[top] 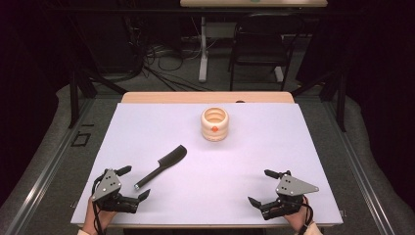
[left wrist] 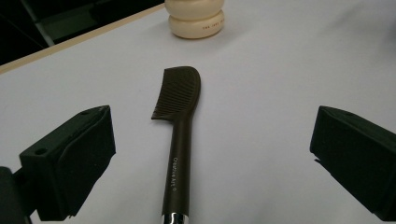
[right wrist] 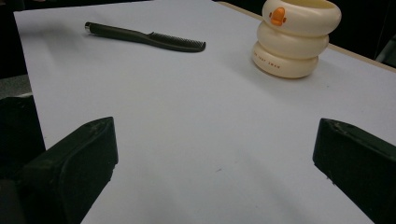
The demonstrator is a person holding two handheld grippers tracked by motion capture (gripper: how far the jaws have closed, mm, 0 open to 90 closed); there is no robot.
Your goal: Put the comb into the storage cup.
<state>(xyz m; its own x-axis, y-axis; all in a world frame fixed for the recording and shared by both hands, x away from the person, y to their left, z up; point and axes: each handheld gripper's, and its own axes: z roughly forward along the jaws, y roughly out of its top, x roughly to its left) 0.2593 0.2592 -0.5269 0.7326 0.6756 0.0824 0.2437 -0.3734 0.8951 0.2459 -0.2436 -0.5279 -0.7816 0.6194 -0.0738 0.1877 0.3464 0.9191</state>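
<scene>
Comb (left wrist: 180, 135), slim matte black plastic, lies between left hand-held gripper's (top: 132, 183) wide-open, empty jaws.

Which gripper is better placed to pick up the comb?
Left. The left gripper sits right by the handle end of the comb, jaws open and lined up along it. The right gripper is across the table, well away.

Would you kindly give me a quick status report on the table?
Left tool open, lined up on comb. Right tool open, empty. Comb flat on mat, untouched. Cream cup upright beyond, nothing in the way.
</scene>
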